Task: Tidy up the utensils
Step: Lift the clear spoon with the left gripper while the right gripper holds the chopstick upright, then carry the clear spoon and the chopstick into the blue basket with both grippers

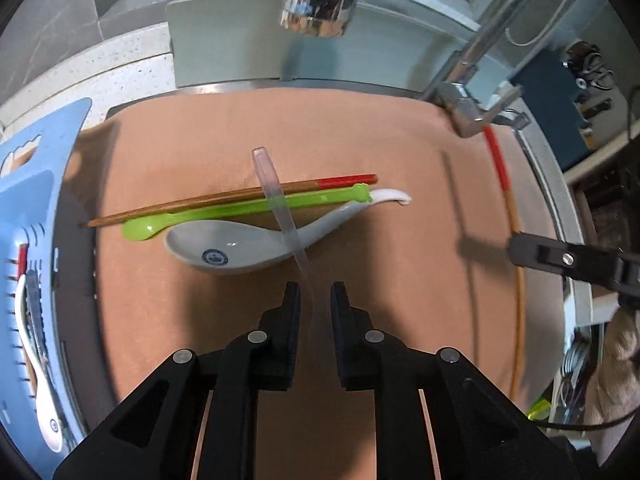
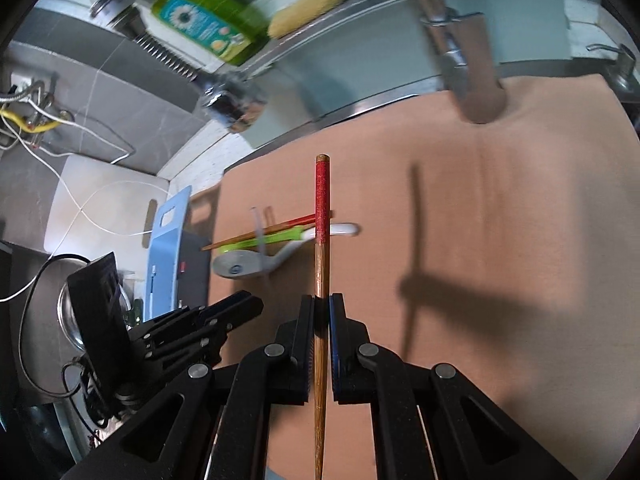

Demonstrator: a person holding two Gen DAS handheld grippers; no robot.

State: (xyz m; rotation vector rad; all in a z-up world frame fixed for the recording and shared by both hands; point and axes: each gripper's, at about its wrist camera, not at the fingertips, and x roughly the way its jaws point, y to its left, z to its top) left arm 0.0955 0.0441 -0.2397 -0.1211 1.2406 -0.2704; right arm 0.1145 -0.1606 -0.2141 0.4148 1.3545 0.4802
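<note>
utensils lie in a small heap on the tan mat (image 1: 400, 300) that covers our desk: a white ceramic spoon (image 1: 240, 246) with a blue mark in its bowl, a green plastic spoon (image 1: 224, 212) just behind it, and 1 red-tipped wooden chopstick (image 1: 240, 198) behind that, all running side by side. a clear plastic spoon (image 1: 280, 204) lies across the 3 of them, and its handle end reaches back between the fingers of our left tool (image 1: 315, 292), whose jaws stand slightly apart with no pad pressing on it. our right tool (image 2: 321, 304) is clamped on a second red-tipped chopstick (image 2: 322, 208), held clear of the mat and pointing away from us. at the left edge a blue slotted rack (image 1: 40, 208) already carries another white spoon (image 1: 38, 360).
</note>
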